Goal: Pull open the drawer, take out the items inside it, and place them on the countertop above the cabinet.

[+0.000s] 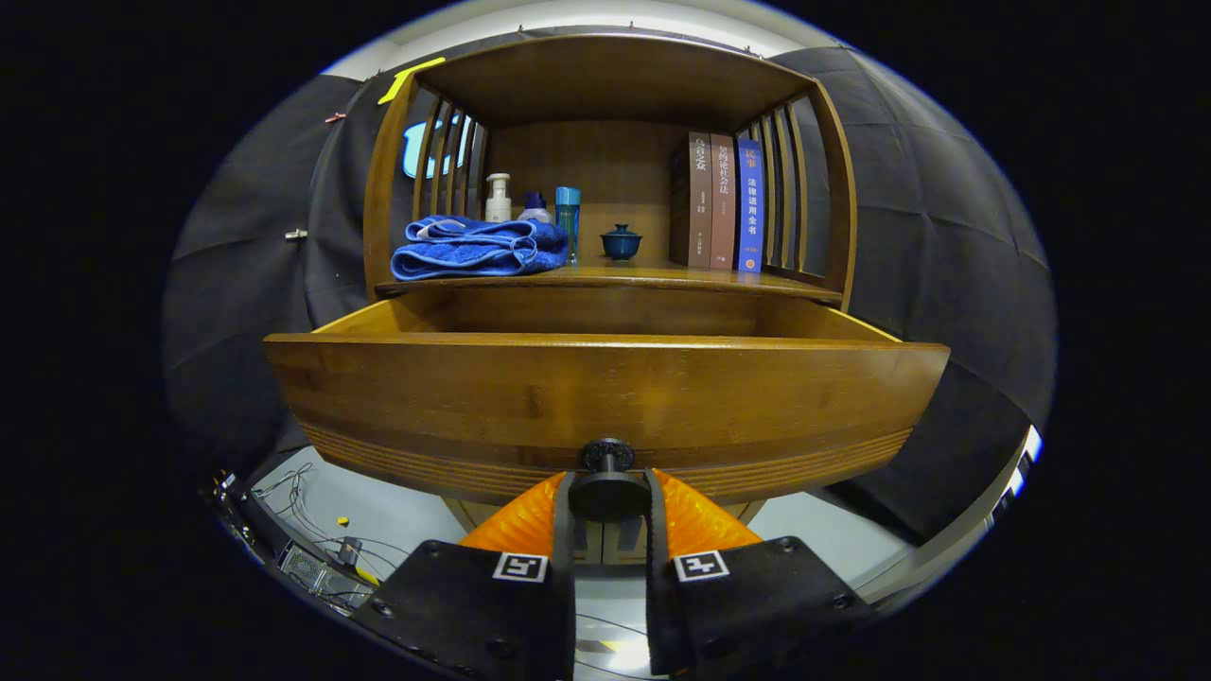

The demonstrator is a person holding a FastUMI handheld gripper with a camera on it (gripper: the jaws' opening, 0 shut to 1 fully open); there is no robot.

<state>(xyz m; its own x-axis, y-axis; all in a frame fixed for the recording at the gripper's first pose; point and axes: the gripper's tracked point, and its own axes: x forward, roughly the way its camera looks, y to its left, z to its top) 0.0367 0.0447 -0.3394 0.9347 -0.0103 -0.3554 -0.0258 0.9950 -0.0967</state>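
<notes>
The wooden drawer (605,397) stands pulled out from the cabinet toward me, its front panel wide across the view. Its inside is hidden behind the front panel, so I cannot tell what lies in it. A black round knob (607,457) juts from the lower middle of the panel. My gripper (608,497) has its two orange fingers (525,520) pressed on either side of the knob's disc, shut on it. Above the drawer runs the countertop (653,275) of the cabinet.
On the countertop lie a folded blue towel (473,248), three bottles (499,199) behind it, a small blue lidded cup (621,242) and three upright books (724,200) at the right. Slatted side walls and a wooden roof enclose that shelf. Cables and a device (317,567) lie on the floor lower left.
</notes>
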